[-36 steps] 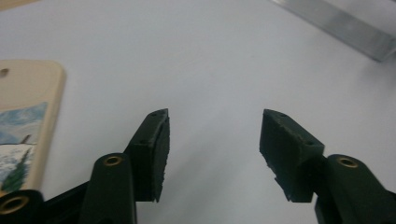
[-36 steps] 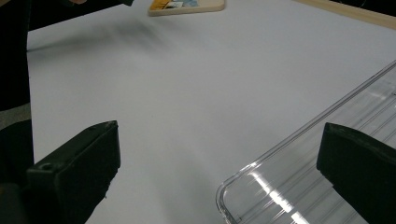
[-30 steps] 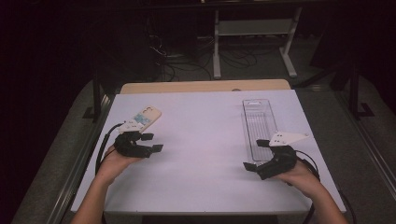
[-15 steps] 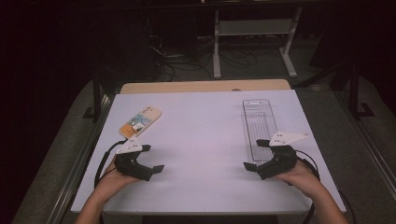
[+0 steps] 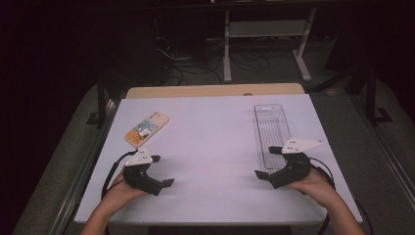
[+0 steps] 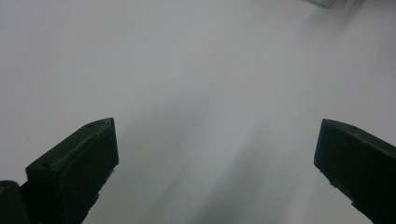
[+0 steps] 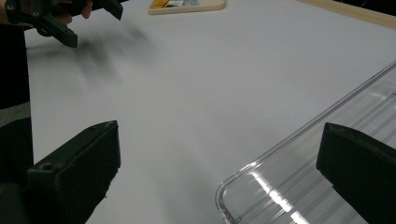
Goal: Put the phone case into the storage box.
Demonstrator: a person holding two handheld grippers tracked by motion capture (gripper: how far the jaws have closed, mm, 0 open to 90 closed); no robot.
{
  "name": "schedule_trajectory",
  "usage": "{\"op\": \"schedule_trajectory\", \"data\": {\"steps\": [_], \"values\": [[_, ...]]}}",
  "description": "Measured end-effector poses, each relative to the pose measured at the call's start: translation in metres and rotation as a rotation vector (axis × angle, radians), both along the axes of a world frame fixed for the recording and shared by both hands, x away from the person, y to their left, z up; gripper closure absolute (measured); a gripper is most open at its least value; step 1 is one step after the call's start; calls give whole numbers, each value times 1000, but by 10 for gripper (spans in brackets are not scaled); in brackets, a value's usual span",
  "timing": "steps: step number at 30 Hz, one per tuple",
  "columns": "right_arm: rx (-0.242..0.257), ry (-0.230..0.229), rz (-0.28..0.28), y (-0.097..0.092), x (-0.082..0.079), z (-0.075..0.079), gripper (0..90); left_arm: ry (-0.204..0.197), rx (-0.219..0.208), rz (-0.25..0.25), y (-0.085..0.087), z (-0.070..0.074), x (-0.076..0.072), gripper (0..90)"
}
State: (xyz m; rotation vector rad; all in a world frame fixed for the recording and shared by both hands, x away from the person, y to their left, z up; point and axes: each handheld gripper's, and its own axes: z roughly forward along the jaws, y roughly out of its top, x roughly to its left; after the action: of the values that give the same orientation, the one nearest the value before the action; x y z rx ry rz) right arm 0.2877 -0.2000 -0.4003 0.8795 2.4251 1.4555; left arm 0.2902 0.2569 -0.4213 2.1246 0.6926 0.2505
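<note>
While its jaws had just been opening and stood wide apart with nothing between them, the left gripper sat low in the lower left of the high view, over bare white table, and the phone lay flat just above it toward the upper left, apart from it. At the lower right the right gripper also had its jaws spread and empty, one of them beside the near end of the clear tray, which ran lengthwise up the right side.
</note>
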Motion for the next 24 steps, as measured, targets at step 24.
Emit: {"op": "schedule_trajectory", "data": {"steps": [24], "values": [[-2,6,0,0,0,0,0,-9,-12,-4,1,24,12,0]]}}
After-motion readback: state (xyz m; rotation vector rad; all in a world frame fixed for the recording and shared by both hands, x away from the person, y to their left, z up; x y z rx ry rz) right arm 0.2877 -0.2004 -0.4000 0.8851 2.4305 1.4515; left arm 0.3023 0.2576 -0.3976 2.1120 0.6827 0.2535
